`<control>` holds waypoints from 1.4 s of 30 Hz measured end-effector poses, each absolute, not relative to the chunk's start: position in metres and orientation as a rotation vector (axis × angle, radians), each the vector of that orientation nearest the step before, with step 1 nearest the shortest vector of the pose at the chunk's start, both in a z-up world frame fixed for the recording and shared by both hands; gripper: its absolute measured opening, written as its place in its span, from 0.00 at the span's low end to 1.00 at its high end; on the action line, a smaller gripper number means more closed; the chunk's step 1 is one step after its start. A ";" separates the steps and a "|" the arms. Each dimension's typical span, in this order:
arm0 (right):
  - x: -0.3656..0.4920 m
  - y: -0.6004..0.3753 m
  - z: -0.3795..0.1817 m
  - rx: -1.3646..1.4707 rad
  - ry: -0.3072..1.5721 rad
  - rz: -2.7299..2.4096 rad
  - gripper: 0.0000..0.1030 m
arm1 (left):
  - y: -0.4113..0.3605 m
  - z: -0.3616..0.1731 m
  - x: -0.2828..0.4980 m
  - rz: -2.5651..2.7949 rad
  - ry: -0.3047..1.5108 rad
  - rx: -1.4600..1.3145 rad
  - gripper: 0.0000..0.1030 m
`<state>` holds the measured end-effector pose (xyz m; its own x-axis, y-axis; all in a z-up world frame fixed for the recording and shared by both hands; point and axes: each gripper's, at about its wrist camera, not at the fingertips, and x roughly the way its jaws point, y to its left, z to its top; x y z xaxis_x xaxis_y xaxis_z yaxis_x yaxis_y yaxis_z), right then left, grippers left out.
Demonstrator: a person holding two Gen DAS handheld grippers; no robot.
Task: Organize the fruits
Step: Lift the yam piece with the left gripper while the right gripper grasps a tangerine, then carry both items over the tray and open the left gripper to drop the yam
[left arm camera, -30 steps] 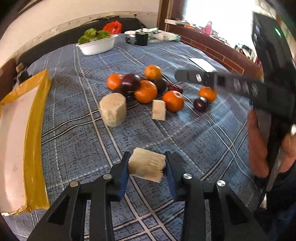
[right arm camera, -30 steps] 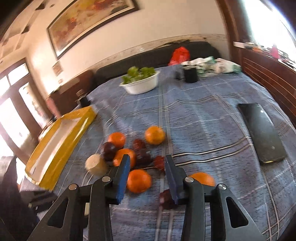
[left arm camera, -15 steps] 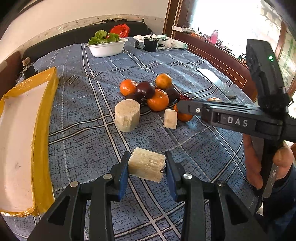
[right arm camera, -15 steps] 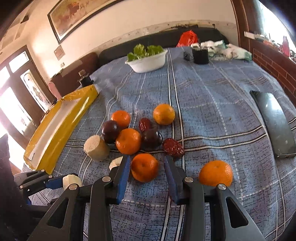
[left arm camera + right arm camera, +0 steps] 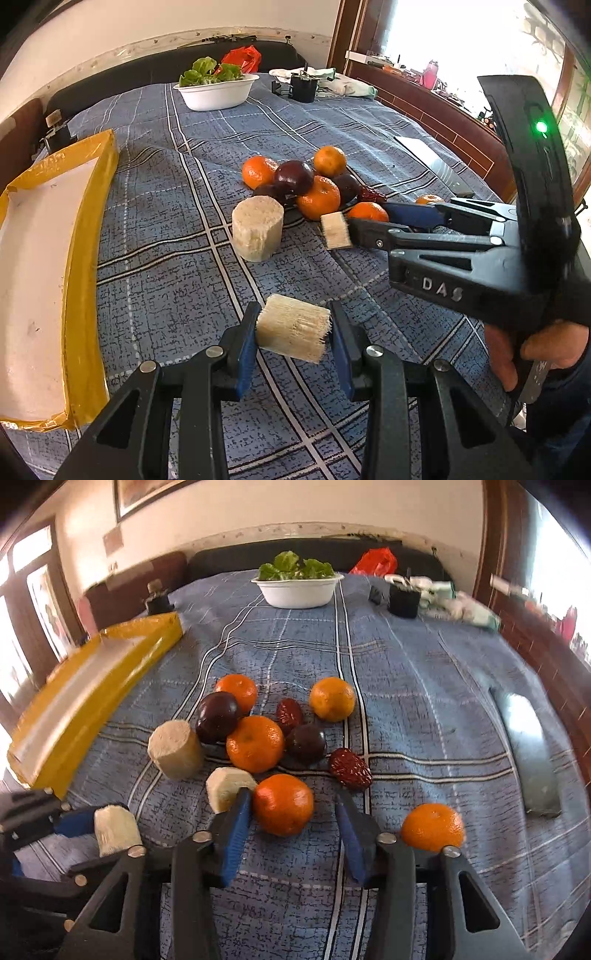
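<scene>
Left wrist view shows the left gripper (image 5: 293,332) pinching a pale fibrous chunk (image 5: 293,332), likely cut sugarcane, by its two flat sides, held above the blue plaid cloth (image 5: 166,280). A yellow-rimmed tray (image 5: 85,295) lies to its left, with nothing visible in it. Ahead sit a larger pale cylinder (image 5: 258,233), a small pale wedge (image 5: 335,231), and a cluster of oranges, dark plums and red dates.

From the right wrist view, the right gripper (image 5: 291,825) is spread wide, its blue pads flanking the nearest orange (image 5: 283,804) without clearly pressing on it. The left pad sits right beside the small wedge (image 5: 227,787), which in turn is just beside the orange. A second orange (image 5: 432,827) rests apart to the right, and a red date (image 5: 350,763) lies just past the right pad.

The step in hand appears to be closing on that nearest orange. To do it well, I would center the pads on the widest part of the fruit, keep the left pad clear of the wedge so it is not dragged along, and squeeze gently, since a round, smooth fruit can roll or pop out forward. The left chunk looks ready to be carried toward the tray; keeping it level should prevent slipping between the pads.
</scene>
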<state>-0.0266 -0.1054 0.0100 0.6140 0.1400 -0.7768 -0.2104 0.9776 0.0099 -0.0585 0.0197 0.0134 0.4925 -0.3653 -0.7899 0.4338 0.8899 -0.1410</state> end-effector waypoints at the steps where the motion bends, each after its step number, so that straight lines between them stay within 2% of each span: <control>1: -0.028 -0.103 0.010 -0.102 0.883 0.195 0.34 | 0.020 0.013 -0.058 -0.485 0.939 0.080 0.34; 25: -0.039 -0.089 0.016 -0.246 0.819 0.065 0.33 | 0.021 0.014 -0.059 -0.474 0.935 0.077 0.34; 42: -0.045 -0.100 0.033 -0.140 0.786 0.090 0.33 | 0.045 0.030 -0.059 -0.425 0.892 0.026 0.34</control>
<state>-0.0450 -0.1003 0.0334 0.7032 0.0289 -0.7104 -0.1329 0.9869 -0.0915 -0.0587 0.0447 0.0298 0.5501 -0.3480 -0.7591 0.3695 0.9166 -0.1524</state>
